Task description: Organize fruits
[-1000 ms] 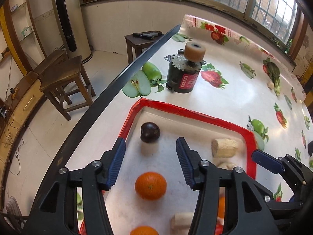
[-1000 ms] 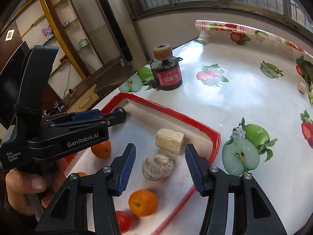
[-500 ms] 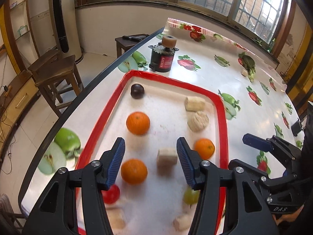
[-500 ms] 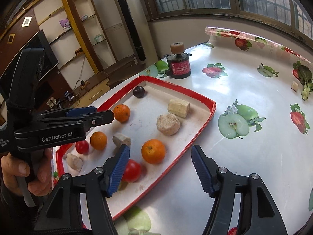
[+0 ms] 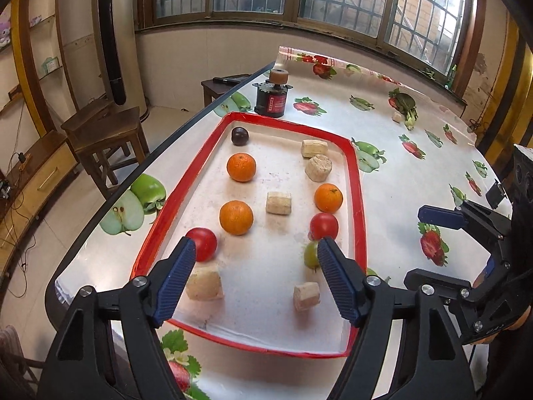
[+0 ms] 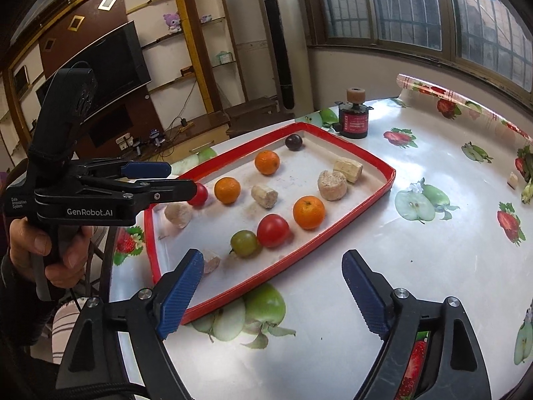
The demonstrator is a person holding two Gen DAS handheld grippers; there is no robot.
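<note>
1. the tray (image 5: 359, 200) is a shallow white rectangle with a raised red rim; its floor looks scuffed and matte. it lies on a glossy desk (image 5: 416, 180) covered in a fruit-print cloth.
2. three round, dimpled oranges lie in the tray: one far left (image 5: 241, 167), one left middle (image 5: 236, 217), one right (image 5: 328, 197).
3. two smooth, shiny red tomatoes are there too, one at the near left (image 5: 202, 244), one at the right (image 5: 323, 226); the right one sits just beside a glossy green tomato (image 6: 244, 242).
4. a dark, round plum (image 5: 240, 135) sits in the far left corner of the tray.
5. pale, rough, crumbly chunks are scattered among the fruit; the middle one (image 5: 278, 202) is blocky.
6. a black cylinder jar (image 5: 270, 100) with a red label and a cork-like knob stands on the desk beyond the tray.
7. the left gripper (image 5: 255, 278) has ribbed blue pads on black fingers (image 5: 173, 281), spread wide and released, above the tray's near end.
8. the right gripper (image 6: 273, 295) is likewise released, fingers apart, over the desk at the tray's near corner.
9. compared with a second ago, both grippers have pulled back and up: then only the far part of the tray was in view, now all of it shows.
</note>
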